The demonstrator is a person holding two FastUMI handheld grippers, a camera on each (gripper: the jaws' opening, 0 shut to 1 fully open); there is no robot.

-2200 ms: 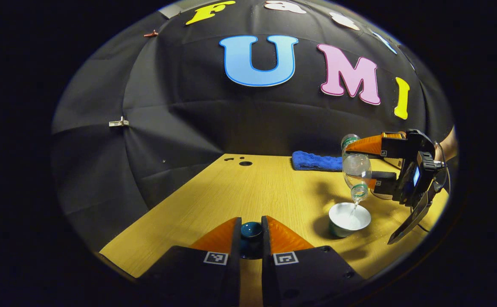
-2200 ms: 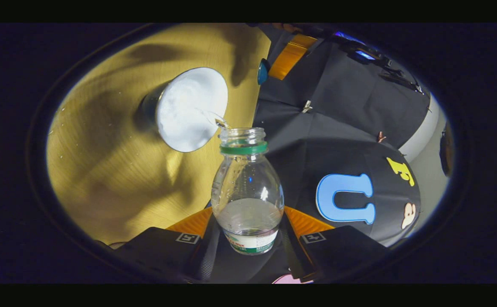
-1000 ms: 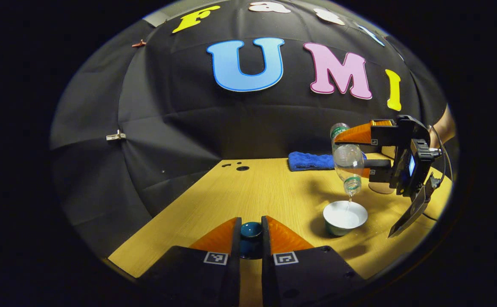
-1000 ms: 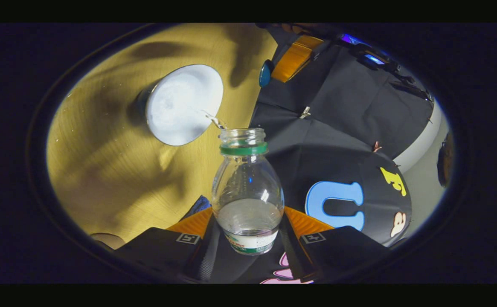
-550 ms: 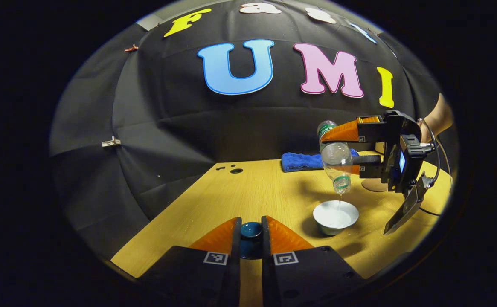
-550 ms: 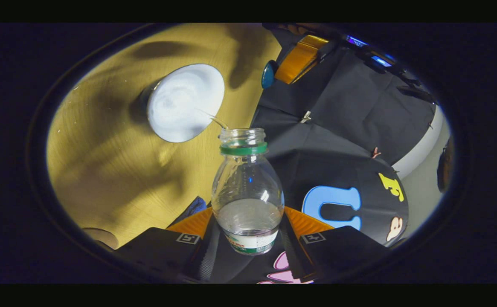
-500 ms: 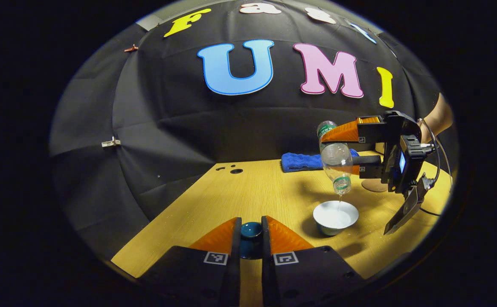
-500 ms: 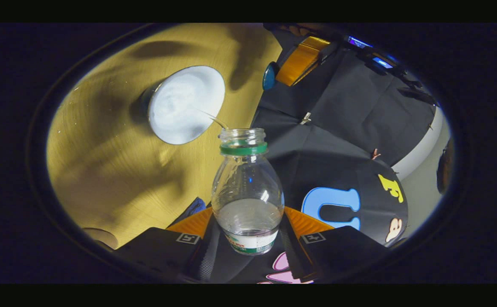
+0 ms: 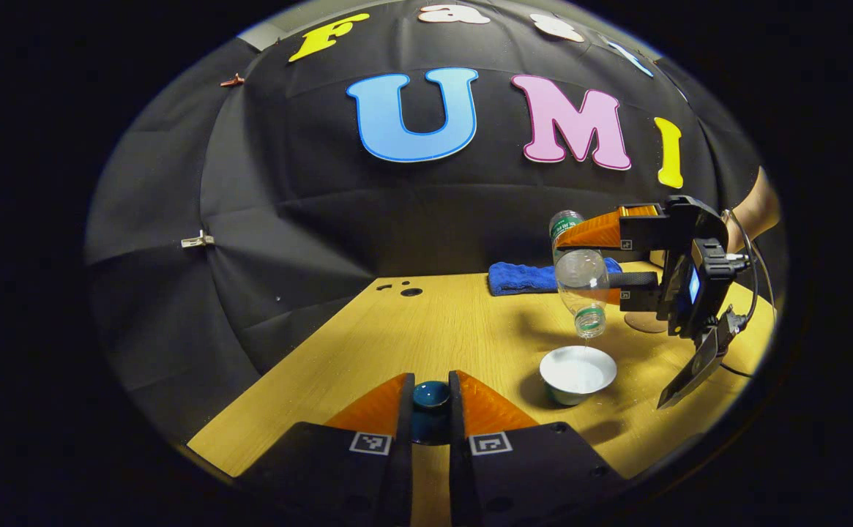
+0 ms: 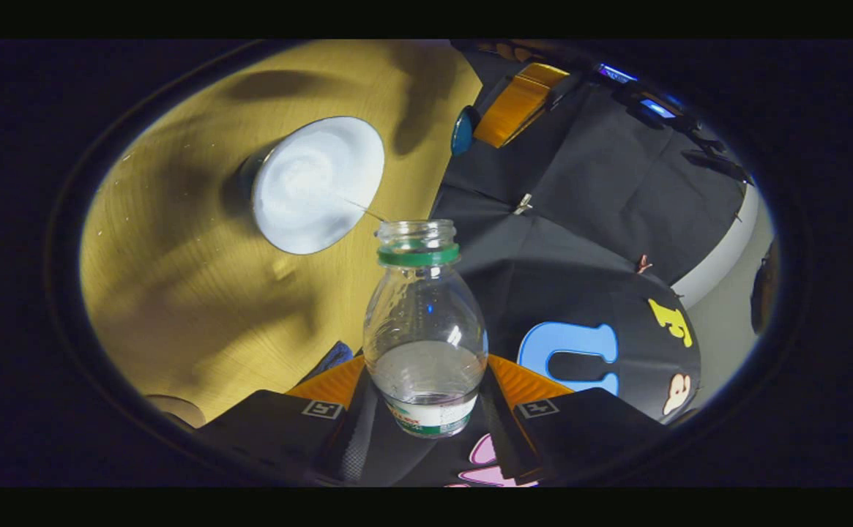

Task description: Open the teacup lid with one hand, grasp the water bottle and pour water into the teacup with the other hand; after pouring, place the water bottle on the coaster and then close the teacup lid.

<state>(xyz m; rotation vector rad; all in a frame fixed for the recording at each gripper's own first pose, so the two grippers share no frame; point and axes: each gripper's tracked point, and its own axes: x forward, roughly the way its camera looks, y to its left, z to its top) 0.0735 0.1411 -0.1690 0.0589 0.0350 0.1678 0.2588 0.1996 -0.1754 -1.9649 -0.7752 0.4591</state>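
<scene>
In the left gripper view, the left claw (image 9: 430,391) is clenched on the dark teal teacup lid (image 9: 430,395) above the near edge of the yellow wooden surface (image 9: 441,329), while far right lie a blue folded cloth (image 9: 518,277) and a round tan coaster (image 9: 642,322). There the right claw (image 9: 596,265) holds the clear plastic water bottle (image 9: 581,282) tipped mouth-down over the white-lined teacup (image 9: 578,373). In the right gripper view, both fingers press the bottle's base, and a thin thread of water (image 10: 364,210) runs from its green-ringed neck into the cup.

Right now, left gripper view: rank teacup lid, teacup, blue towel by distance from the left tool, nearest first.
1. teacup lid: clamped between the left tool's fingers, at bottom centre.
2. teacup: on the table, ahead and to the right, under the tilted water bottle.
3. blue towel: at the table's far edge by the wall, right of centre.
</scene>
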